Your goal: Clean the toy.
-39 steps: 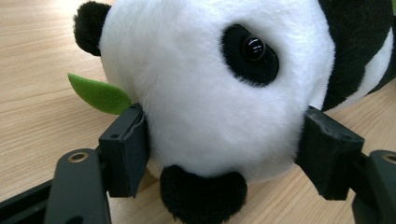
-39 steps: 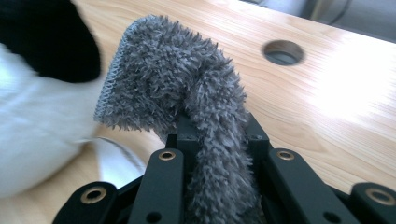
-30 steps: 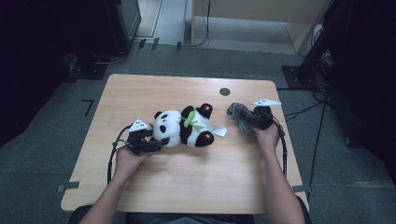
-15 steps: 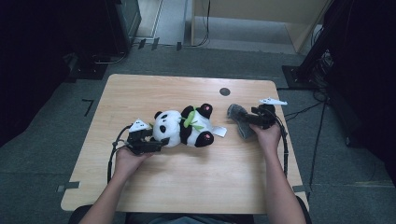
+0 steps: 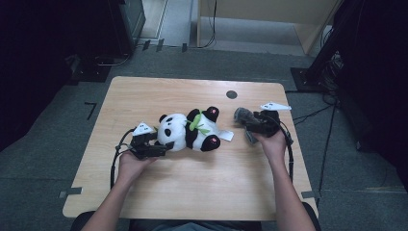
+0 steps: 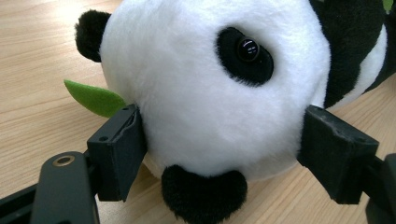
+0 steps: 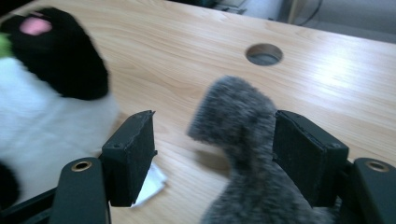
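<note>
A black-and-white panda plush [image 5: 190, 131] lies on its side in the middle of the wooden table [image 5: 192, 192]. My left gripper [image 5: 161, 147] is at its head. In the left gripper view the gripper [image 6: 224, 140] stands open, and the white head [image 6: 210, 84] fills the gap and touches both jaws. At the right, my right gripper [image 5: 248, 125] points left at a grey furry piece [image 5: 242, 115]. In the right gripper view this gripper [image 7: 215, 154] is open. The grey piece [image 7: 238, 135] leans on its right jaw, with a gap to the left jaw.
A round cable hole [image 5: 231, 94] is in the table behind the grey piece. The panda's white tag [image 5: 226, 136] lies flat between the plush and my right gripper. A green felt leaf [image 6: 95, 98] sticks out by the panda's head. Dark floor and cables surround the table.
My right gripper and the grey piece have shifted slightly left toward the panda. The left gripper and the panda have stayed put.
</note>
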Motion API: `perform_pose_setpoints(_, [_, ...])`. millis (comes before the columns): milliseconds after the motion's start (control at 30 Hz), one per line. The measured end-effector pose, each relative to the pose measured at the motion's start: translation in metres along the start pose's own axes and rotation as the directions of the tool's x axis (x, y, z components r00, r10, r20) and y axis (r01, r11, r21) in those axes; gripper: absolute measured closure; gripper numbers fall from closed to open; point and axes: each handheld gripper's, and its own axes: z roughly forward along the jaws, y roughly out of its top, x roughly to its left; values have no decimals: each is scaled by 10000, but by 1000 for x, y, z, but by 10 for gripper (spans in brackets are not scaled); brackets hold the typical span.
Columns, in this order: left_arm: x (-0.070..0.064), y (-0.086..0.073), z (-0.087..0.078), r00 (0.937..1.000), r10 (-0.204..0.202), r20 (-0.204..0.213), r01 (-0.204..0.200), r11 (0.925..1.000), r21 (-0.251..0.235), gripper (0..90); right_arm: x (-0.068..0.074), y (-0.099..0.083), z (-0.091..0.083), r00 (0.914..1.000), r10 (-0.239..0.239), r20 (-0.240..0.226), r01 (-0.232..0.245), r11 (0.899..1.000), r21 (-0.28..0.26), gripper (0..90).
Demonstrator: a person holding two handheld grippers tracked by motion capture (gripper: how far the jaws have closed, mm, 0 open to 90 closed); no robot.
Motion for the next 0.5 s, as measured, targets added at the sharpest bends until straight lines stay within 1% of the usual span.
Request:
perform_pose_setpoints(67, [0, 0, 0, 10000, 25, 17, -25, 10000, -1, 200, 9, 1, -4, 9998, -105, -163, 103, 9998, -141, 302])
perform_pose_setpoints(100, [0, 0, 0, 10000, 36, 18, -36, 10000, 2, 200, 16, 2, -7, 9994, -205, -281, 203, 9997, -96, 302])
perform_pose_setpoints(133, [0, 0, 0, 10000, 36, 18, -36, 10000, 2, 199, 16, 2, -7, 9994, -205, -281, 203, 9997, -96, 302])
perform_pose_setpoints(167, [0, 0, 0, 10000, 36, 20, -36, 10000, 1, 199, 20, 3, -8, 9990, -266, -371, 263, 9996, -99, 302])
perform_pose_setpoints(200, [0, 0, 0, 10000, 39, 25, -39, 10000, -3, 195, 27, 3, -11, 9980, -261, -568, 250, 9995, -204, 302])
perform_pose_setpoints(233, [1, 0, 0, 10000, -31, 47, 31, 10000, -24, 192, 31, 3, -13, 9971, -312, -687, 295, 9993, -247, 302])
perform_pose_setpoints(267, [1, 0, 0, 10000, -31, 47, 31, 10000, -24, 190, 36, 3, -14, 9964, -413, -735, 390, 9987, -315, 301])
perform_pose_setpoints(300, [1, 0, 1, 10000, -69, 58, 69, 10000, -33, 190, 36, 3, -14, 9964, -413, -735, 390, 9987, -315, 301])
perform_pose_setpoints(333, [1, 0, 1, 10000, -64, 56, 64, 10000, -30, 189, 45, 4, -17, 9938, -654, -894, 621, 9973, -392, 293])
perform_pose_setpoints(367, [1, 0, 1, 10000, -37, 62, 37, 10000, -29, 189, 50, 4, -18, 9922, -755, -989, 714, 9965, -438, 291])
perform_pose_setpoints(400, [1, 0, 1, 10000, -37, 62, 37, 10000, -29, 189, 50, 4, -18, 9922, -755, -989, 714, 9965, -438, 291])
perform_pose_setpoints(433, [1, 0, 1, 10000, -15, 66, 15, 10000, -21, 189, 58, 3, -19, 9889, -947, -1145, 897, 9948, -475, 283])
perform_pose_setpoints(500, [1, 0, 1, 10000, -4, 62, 4, 10000, -19, 189, 65, 3, -21, 9860, -1080, -1272, 1023, 9935, -509, 284])
